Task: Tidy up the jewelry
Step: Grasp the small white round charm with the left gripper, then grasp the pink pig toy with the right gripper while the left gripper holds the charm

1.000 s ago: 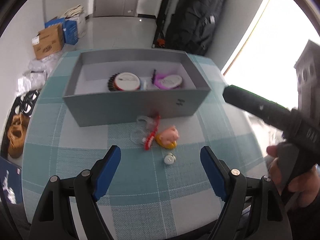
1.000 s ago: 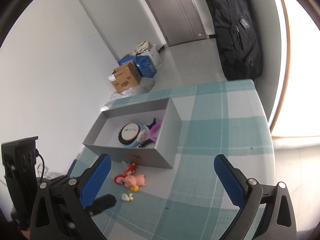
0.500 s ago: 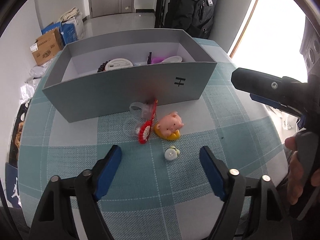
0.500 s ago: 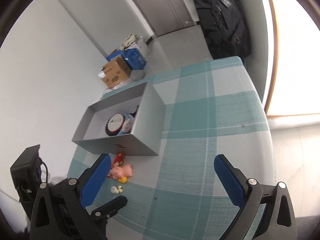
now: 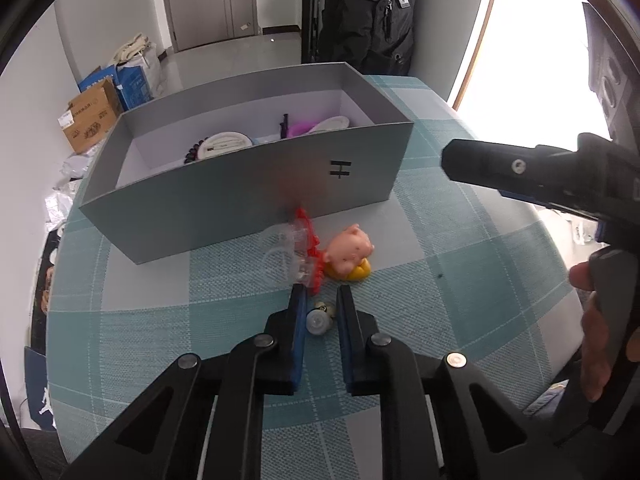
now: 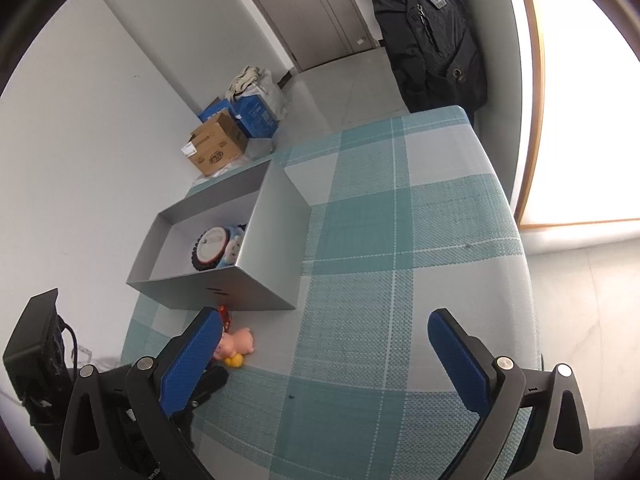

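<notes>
A small white bead-like piece (image 5: 319, 321) lies on the checked tablecloth between the blue pads of my left gripper (image 5: 321, 300), whose jaws are closing on it and grip it. Just beyond lie a pink pig figure (image 5: 350, 252) and a red beaded piece in a clear bag (image 5: 306, 248), against the grey box (image 5: 240, 204). The box holds a round white-faced bracelet (image 5: 224, 146) and a purple piece (image 5: 300, 128). My right gripper (image 6: 324, 320) hangs open over bare cloth, right of the pig (image 6: 238, 342) and the box (image 6: 276, 236); one of its fingers (image 5: 500, 166) shows in the left wrist view.
A hand (image 5: 600, 340) holds the right gripper's handle at the table's right edge. On the floor beyond the table are a cardboard box (image 6: 214, 148) and blue bags (image 6: 252, 116). A black coat (image 6: 432, 32) hangs by the bright window.
My left gripper's jaws have closed from wide open around the small white piece, and the gripper has come closer to it. The right gripper stays open, and its view has tilted a little.
</notes>
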Tool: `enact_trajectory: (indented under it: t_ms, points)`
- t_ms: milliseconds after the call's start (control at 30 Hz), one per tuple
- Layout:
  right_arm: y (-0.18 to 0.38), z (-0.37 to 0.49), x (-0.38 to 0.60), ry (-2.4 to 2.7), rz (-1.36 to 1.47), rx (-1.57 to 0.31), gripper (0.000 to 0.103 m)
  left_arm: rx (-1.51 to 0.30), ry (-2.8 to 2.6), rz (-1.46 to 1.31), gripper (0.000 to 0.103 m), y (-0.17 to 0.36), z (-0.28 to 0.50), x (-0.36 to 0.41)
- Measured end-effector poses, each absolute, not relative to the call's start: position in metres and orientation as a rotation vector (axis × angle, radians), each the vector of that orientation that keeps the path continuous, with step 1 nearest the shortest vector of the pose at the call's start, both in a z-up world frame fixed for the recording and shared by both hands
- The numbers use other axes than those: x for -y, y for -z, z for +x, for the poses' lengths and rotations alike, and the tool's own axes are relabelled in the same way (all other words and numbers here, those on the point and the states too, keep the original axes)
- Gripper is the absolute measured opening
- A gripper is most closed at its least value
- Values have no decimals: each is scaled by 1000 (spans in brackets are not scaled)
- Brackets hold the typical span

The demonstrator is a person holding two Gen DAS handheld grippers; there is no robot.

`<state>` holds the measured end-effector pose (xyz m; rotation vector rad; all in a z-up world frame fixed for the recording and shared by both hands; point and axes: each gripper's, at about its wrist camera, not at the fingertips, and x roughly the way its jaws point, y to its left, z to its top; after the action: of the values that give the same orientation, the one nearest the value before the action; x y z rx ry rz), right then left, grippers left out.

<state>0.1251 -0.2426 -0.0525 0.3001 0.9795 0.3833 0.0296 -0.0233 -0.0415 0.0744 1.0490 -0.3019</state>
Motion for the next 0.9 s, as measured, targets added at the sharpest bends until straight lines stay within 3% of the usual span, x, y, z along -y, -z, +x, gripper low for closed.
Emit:
enact_trajectory:
  t_ms: [267,700,900]
  points:
    - [55,123,240,-375,279,-983,103,-1006,354,24,10,22,24,19]
    - [63,116,213,-404,162,-1001,103,-930,318,-395,10,-2,44,-56]
    - [61,106,190,-484,78,-973,102,-905,302,-464,10,-2,52,-71]
